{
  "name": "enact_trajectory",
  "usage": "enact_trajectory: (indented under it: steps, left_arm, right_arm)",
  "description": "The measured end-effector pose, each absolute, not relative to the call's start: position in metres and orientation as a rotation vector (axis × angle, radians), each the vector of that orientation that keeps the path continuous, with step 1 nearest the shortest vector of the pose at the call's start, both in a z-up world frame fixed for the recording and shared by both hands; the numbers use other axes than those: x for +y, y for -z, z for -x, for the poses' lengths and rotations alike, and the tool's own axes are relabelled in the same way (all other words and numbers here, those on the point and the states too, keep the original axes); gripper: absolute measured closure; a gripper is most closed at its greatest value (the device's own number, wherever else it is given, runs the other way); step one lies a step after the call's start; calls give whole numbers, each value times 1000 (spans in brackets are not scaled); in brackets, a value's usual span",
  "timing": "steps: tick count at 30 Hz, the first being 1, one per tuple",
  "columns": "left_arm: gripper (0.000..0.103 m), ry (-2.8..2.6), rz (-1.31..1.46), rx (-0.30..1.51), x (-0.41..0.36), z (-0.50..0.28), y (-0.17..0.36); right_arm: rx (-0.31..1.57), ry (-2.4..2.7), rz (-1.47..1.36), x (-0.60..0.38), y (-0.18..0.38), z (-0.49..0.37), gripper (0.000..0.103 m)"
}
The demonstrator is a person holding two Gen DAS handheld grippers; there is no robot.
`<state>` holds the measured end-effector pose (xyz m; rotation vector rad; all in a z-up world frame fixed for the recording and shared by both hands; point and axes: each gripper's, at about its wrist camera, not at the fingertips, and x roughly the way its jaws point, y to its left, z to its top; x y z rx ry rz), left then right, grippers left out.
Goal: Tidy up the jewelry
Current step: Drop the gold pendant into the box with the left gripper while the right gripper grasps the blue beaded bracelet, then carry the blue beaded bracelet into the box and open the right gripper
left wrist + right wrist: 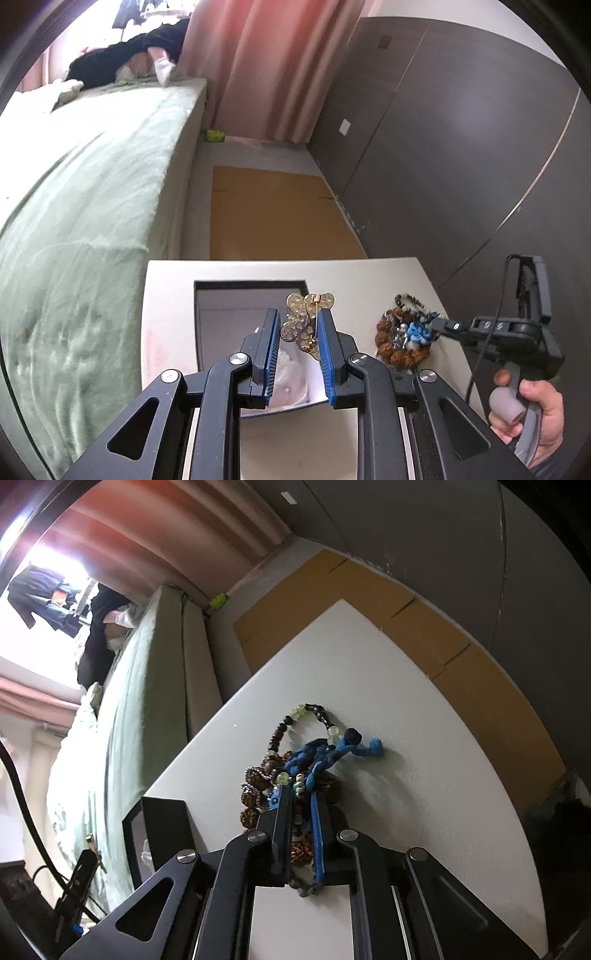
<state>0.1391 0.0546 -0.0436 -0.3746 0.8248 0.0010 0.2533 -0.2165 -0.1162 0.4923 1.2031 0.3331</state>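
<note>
Bedroom setting: a white tabletop (369,273) stands beside a bed, and all positions below are given relative to the open black box (251,291) on it.

Left gripper (294,325): fingers partly closed on a gold butterfly brooch (308,321), held above the box opening. White wrapping lies inside the box, under the brooch. Judged status: this piece is about to be deposited but is not yet released.

Right gripper (300,812): fingers nearly closed around strands of a tangled pile of bracelets (295,768), which rests on the tabletop to the right of the box. The pile includes brown beads, pale green beads and a blue braided cord (332,755).

Remaining work, as judged: the whole pile needs separating and storing. Tangling is the main obstruction.

Beyond the box: floor with a brown cardboard sheet (273,214), a green-covered bed (92,184) to the left, pink curtains (266,55).
</note>
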Motion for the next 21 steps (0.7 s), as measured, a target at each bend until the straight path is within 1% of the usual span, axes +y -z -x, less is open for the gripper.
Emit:
enact_trajectory:
  steps: [9, 11, 12, 13, 14, 15, 16, 21]
  left_arm:
    - [82, 68, 355, 952, 46, -140, 69]
    - [80, 98, 373, 973, 47, -141, 73]
    - [76, 98, 383, 979, 49, -141, 73]
    - [68, 97, 402, 982, 52, -141, 73]
    - [62, 94, 413, 977, 56, -140, 72]
    - [50, 87, 423, 966, 59, -138, 70]
    - [43, 80, 430, 950, 62, -136, 67]
    - [41, 57, 460, 884, 80, -125, 52]
  right_arm:
    - [1125, -358, -498, -217, 88, -236, 93]
    - [1100, -374, -499, -217, 80, -230, 93]
    - [1089, -383, -501, -216, 77, -228, 93]
    - [1080, -391, -503, -214, 74, -227, 93]
    - [1068, -403, -504, -214, 71, -225, 93]
    - [1054, -416, -505, -212, 68, -223, 93]
    - [1045, -429, -507, -208, 65, -220, 93]
    - [1004, -531, -504, -182, 52, -209, 93]
